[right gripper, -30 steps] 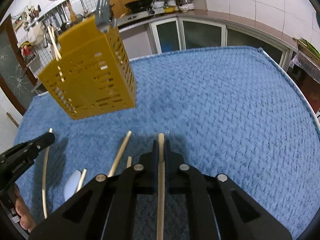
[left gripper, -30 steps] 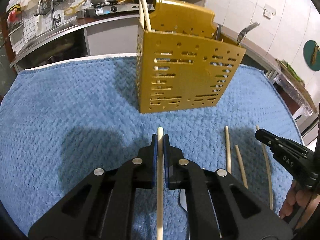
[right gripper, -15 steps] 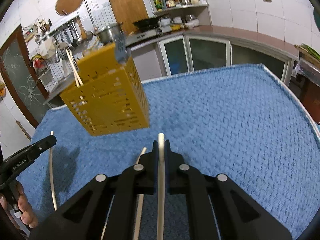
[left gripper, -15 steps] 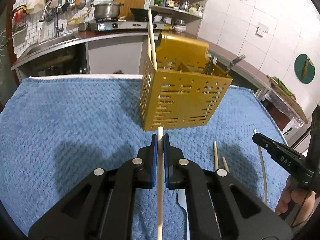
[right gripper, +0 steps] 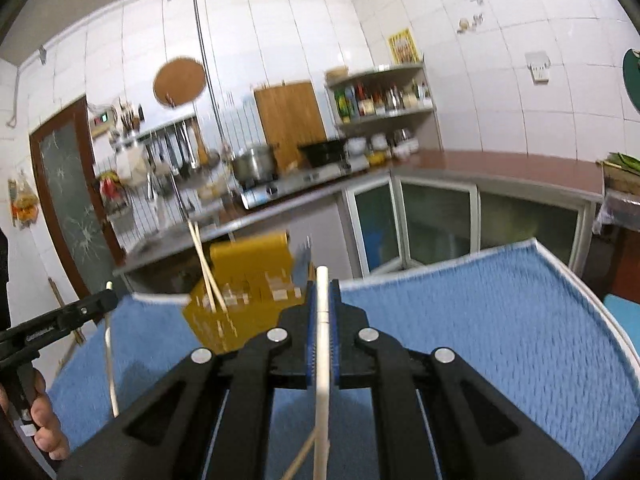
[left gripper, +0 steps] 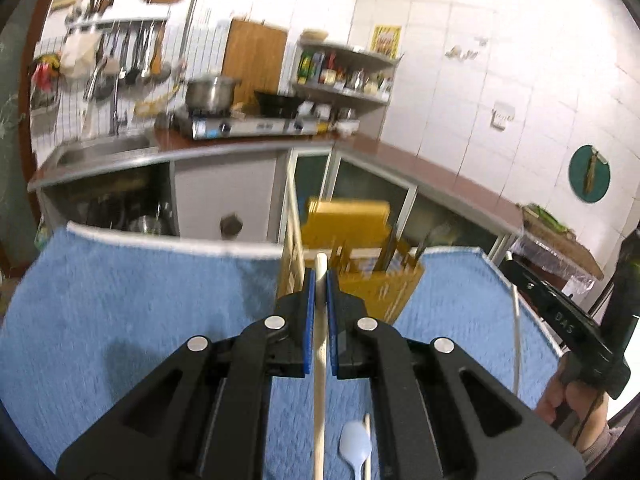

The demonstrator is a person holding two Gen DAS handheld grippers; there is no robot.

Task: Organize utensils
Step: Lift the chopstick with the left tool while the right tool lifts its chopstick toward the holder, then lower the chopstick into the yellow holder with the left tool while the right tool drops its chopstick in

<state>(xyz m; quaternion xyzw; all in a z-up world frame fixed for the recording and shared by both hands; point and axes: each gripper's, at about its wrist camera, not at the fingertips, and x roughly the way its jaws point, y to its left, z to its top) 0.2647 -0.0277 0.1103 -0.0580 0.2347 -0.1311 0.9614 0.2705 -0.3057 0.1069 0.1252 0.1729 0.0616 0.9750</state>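
Observation:
My left gripper (left gripper: 318,278) is shut on a wooden chopstick (left gripper: 319,380) that runs lengthwise between its blue pads. Just behind its tips stands the yellow slotted utensil holder (left gripper: 374,280), with chopsticks and dark-handled cutlery inside. My right gripper (right gripper: 323,286) is shut on a pale chopstick (right gripper: 322,360). The holder (right gripper: 244,292) sits ahead and to its left, with two chopsticks (right gripper: 205,264) leaning out. Each gripper shows in the other's view, the right (left gripper: 560,312) and the left (right gripper: 68,316), and both are raised above the towel.
A blue towel (left gripper: 140,312) covers the table. On it, below the left gripper, lie a white plastic spoon (left gripper: 355,446) and a loose chopstick (left gripper: 367,436). Another chopstick (right gripper: 298,458) lies under the right gripper. Beyond the table's far edge are a kitchen counter, a sink and a stove.
Both grippers have risen and tilted upward, each still clamped on its chopstick. The holder has dropped lower in both views and the kitchen wall now fills the top.

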